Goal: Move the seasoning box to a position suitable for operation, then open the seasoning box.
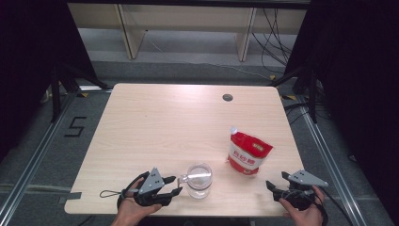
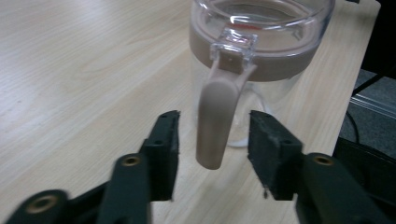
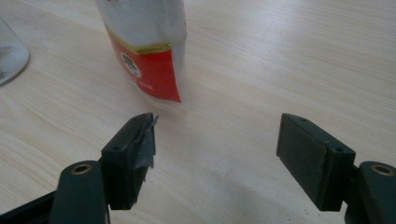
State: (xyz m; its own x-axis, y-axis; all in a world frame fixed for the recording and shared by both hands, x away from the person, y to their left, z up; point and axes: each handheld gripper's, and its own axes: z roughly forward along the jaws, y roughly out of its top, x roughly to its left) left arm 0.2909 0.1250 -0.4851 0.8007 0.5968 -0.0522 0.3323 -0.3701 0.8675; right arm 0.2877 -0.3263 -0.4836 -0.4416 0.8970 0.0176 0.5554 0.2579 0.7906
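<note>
Table's (image 1: 155, 122) near edge: jug (image 1: 199, 180), pouch (image 1: 248, 153).

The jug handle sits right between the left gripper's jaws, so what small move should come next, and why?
Probably ease the left gripper straight back off the jug handle. Its jaws stand apart on either side of the handle, a gap showing at each pad, and the clear jug stands upright on the table, so it looks set down; pulling back straight should avoid knocking it.
</note>
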